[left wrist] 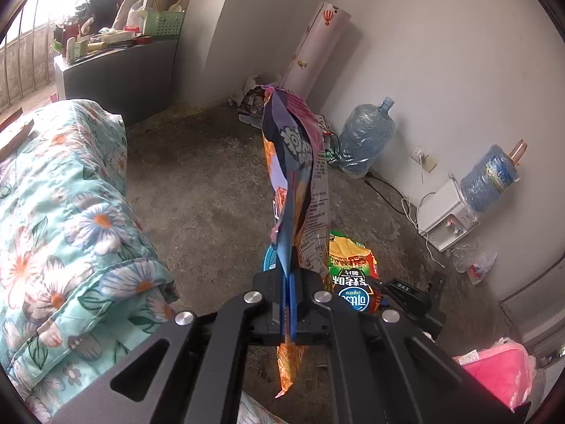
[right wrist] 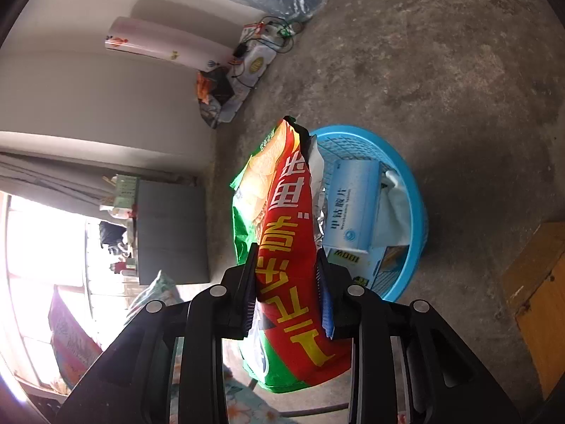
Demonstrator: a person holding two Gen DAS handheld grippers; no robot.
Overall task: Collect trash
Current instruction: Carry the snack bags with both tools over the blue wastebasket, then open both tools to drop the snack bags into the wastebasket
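My left gripper is shut on a purple and orange snack wrapper, which sticks up past the fingertips, its torn orange end hanging below the jaws. My right gripper is shut on a red and green chip bag, one pad on each side. It holds the bag at the near left rim of a round blue basket on the floor. A blue and white medicine box and white paper lie in the basket. In the left wrist view the chip bag shows just right of my left fingers.
A bed with a floral quilt fills the left. Water jugs, a white dispenser and cables line the right wall. A rolled mat and bags stand in the corner. A dark cabinet sits by the window.
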